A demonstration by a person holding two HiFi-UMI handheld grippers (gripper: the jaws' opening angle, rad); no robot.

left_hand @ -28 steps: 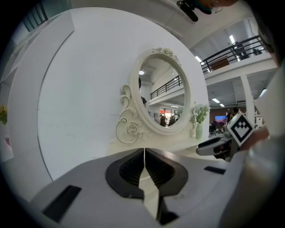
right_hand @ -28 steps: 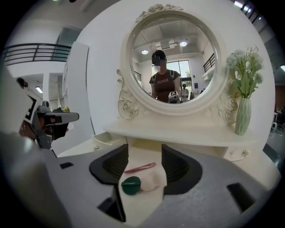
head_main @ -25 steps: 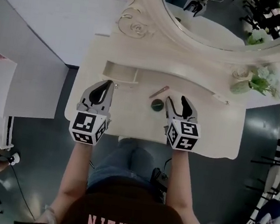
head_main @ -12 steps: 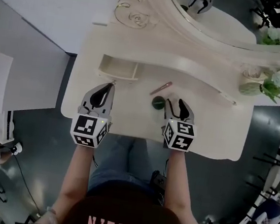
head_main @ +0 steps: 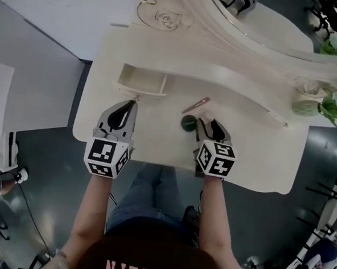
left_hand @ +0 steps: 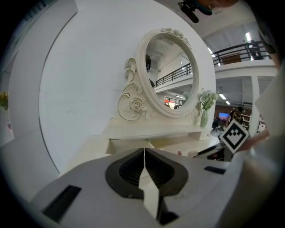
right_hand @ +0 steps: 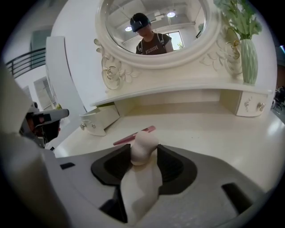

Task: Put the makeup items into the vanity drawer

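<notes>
A pale pink makeup sponge (right_hand: 143, 146) sits between the pads of my right gripper (right_hand: 144, 153), which press on its sides. In the head view this gripper (head_main: 210, 125) is at the middle of the vanity top (head_main: 258, 155), with the sponge (head_main: 207, 116) at its tip. A dark green round item (head_main: 188, 123) lies just left of it. Further back lies a pink pencil (head_main: 195, 105). The small drawer (head_main: 142, 82) stands pulled open at the back left. My left gripper (head_main: 124, 111) hovers in front of the drawer (left_hand: 127, 144), shut and empty.
An oval mirror (head_main: 269, 21) in a carved frame rises behind the table. A vase of flowers (head_main: 320, 104) stands at the back right. A second small drawer (right_hand: 249, 106) at the right is closed. The person's legs are under the front edge.
The right gripper's jaws have narrowed from wide open and now grip the pink sponge. The left gripper has stayed where it was.
</notes>
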